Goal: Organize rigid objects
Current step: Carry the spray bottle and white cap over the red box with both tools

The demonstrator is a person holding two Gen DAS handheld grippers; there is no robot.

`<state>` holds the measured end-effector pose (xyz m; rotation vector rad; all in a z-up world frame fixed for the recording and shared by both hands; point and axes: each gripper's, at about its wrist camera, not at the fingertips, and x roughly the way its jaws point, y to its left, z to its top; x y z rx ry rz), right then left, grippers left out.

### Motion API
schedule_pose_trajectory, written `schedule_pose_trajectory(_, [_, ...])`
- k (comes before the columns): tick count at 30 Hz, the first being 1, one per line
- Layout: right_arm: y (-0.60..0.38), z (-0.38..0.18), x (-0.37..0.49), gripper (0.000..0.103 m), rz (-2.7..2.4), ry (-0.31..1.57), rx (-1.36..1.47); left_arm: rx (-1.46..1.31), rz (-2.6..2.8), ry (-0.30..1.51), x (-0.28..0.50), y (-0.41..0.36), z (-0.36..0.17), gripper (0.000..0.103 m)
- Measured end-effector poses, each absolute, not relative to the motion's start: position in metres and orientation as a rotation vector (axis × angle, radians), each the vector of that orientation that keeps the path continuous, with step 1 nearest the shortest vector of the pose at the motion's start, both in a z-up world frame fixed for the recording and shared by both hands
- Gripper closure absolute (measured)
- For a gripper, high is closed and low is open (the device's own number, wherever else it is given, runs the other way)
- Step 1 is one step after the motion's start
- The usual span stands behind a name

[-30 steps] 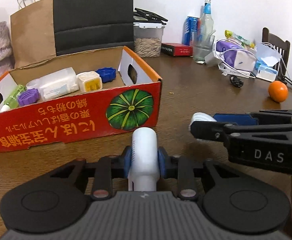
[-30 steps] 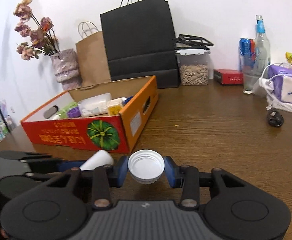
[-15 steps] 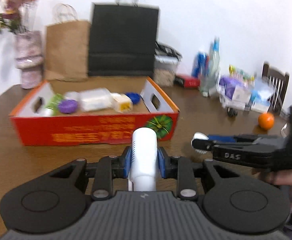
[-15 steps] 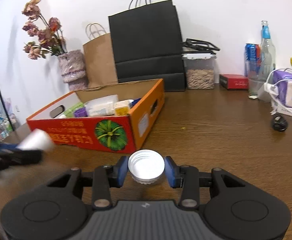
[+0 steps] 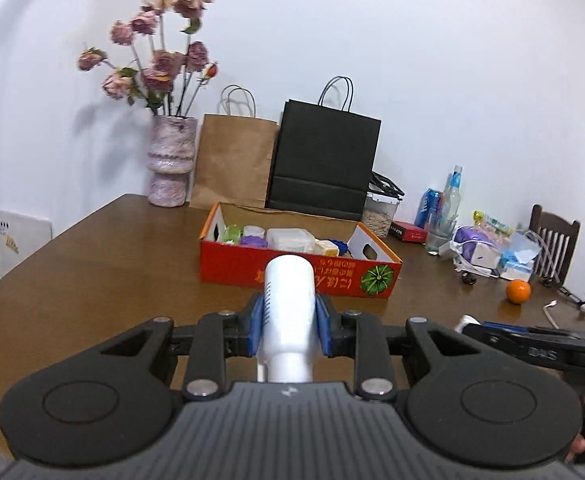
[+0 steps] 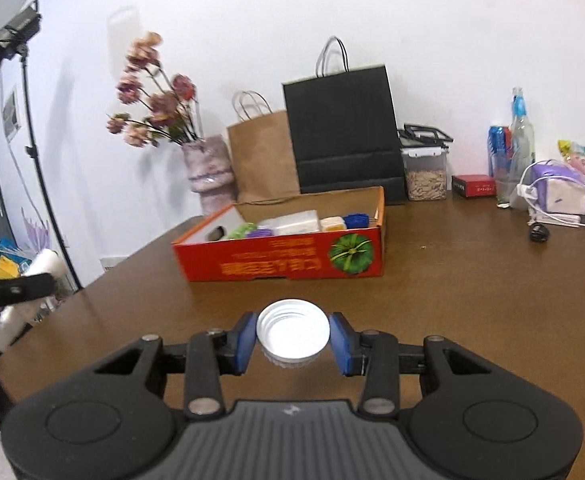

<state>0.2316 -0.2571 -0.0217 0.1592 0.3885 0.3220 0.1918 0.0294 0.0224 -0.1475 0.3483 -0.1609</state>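
Observation:
My left gripper (image 5: 289, 330) is shut on a white bottle (image 5: 289, 300), held above the table, bottom end pointing forward. My right gripper (image 6: 292, 340) is shut on a white screw cap (image 6: 292, 330), open side facing the camera. A red cardboard box (image 5: 304, 272) with a pumpkin picture lies ahead on the brown table (image 5: 92, 280); it holds several plastic containers and caps. In the right wrist view the box (image 6: 284, 264) is ahead and the left gripper with the bottle (image 6: 32, 280) is at the far left. The right gripper's tip (image 5: 532, 344) shows at the right of the left wrist view.
Behind the box stand a vase of dried flowers (image 5: 170, 160), a brown paper bag (image 5: 232, 164) and a black paper bag (image 5: 324, 164). At the right are a seed container (image 6: 426, 168), bottles and a can (image 6: 512, 140), cables, packets, and an orange (image 5: 518, 291). A chair (image 5: 554, 240) stands at far right.
Both grippers have pulled back and up from the box, still holding bottle and cap. The left gripper has swung away to the left of the right one.

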Motion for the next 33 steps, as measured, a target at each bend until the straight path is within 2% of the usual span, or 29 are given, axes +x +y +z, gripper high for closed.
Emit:
schedule_pose_trajectory(8, [-0.216,-0.021,0.137,0.064,0.281,0.396,0.096,-0.153,-0.230,0.341,0.136,0.064,0.009,0.076])
schedule_pose_trajectory(19, [-0.189,-0.019,0.143,0.064,0.288,0.418,0.032,-0.212,-0.215,0.313,0.119,0.086,0.008,0.076])
schedule_pose_trajectory(26, [-0.197,-0.022,0.172,0.064,0.283,0.454,0.049,-0.186,-0.231,0.332,0.158,0.079,0.012,0.076])
schedule_pose_trajectory(33, [-0.217,0.027,0.252,0.064,0.337,0.387,0.030,-0.037,-0.390,0.295,0.268,0.056,0.069,0.076])
